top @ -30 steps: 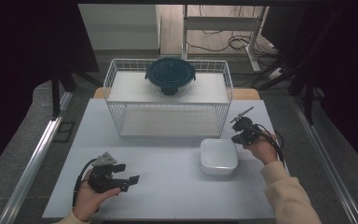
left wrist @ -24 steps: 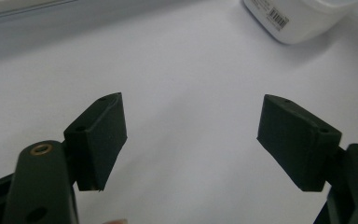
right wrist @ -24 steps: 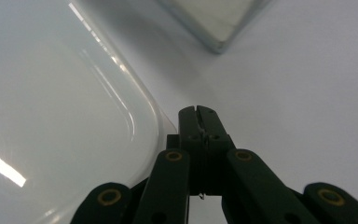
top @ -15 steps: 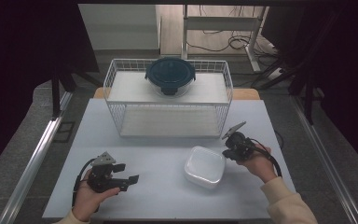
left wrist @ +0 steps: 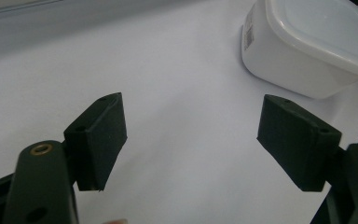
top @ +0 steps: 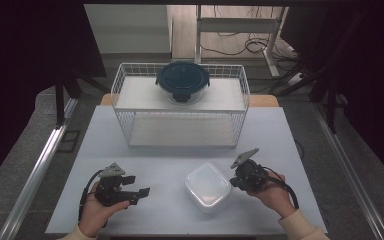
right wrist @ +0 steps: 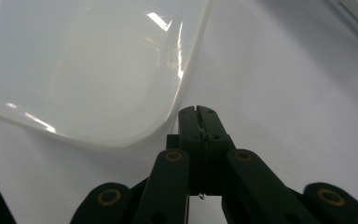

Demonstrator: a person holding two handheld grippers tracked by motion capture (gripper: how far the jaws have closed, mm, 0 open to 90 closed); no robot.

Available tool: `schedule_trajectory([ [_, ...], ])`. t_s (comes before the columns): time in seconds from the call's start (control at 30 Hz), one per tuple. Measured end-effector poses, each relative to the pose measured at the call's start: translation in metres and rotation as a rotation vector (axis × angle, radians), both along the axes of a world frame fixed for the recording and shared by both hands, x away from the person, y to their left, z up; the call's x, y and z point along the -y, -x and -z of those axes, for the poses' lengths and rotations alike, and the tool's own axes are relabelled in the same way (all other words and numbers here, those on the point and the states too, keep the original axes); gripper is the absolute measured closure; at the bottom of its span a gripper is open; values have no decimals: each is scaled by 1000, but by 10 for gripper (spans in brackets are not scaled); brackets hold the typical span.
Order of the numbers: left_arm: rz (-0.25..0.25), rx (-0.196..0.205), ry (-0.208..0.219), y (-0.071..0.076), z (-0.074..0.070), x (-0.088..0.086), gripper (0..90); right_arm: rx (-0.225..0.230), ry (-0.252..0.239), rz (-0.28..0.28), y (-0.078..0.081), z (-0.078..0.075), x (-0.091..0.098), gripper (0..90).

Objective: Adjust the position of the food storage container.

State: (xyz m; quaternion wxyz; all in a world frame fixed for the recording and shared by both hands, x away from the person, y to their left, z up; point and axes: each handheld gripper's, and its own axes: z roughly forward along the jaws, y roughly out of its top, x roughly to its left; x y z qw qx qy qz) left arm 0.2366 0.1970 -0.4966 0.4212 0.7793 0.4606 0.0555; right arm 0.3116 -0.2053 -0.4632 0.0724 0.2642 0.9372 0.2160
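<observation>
- Right gripper (top: 236, 180): matte black jaws pressed together, empty, tips at the rounded corner of the box (top: 207, 187).
- Box: glossy white plastic, squarish, translucent lid; on the smooth white bench (top: 170, 155), between both grippers.
- Left gripper (top: 141, 186): blocky pads (left wrist: 98, 140) spread wide, empty.

I see two handheld units, matte black. Left gripper (top: 139, 186): grey 3-corner plate on top, black cable looped behind the body, blocky rectangular pads (left wrist: 100, 135), brass-coloured pivot rivets below them. Right gripper (right wrist: 199, 116): same plate, cable, rivets. Cream sleeve cuffs at both wrists.
</observation>
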Motion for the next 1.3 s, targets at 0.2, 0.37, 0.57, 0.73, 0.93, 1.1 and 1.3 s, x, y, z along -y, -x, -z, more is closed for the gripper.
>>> schedule_trajectory([
  [0.2, -3, -2, 1, -1, 1, -1, 232, -15, -5, -20, 8, -1, -4, 893],
  [0.37, -3, 0, 2, 0, 0, -1, 232, -22, -19, -35, 15, -1, -10, 893],
  [0.57, -7, -4, 2, -1, 1, -3, 232, -52, -45, -59, 27, 1, -18, 893],
  [0.73, -7, -2, 2, -1, 1, -3, 232, -65, -58, -79, 35, 2, -21, 893],
  [0.93, -8, -8, 2, -2, 2, -2, 232, -85, -69, -111, 46, 4, -26, 893],
  [1.1, -13, -5, 7, -1, 1, -3, 233, -103, -92, -124, 53, 7, -28, 893],
  [1.3, -10, -8, 4, -2, 2, -2, 233, -99, -116, -127, 56, 11, -32, 893],
])
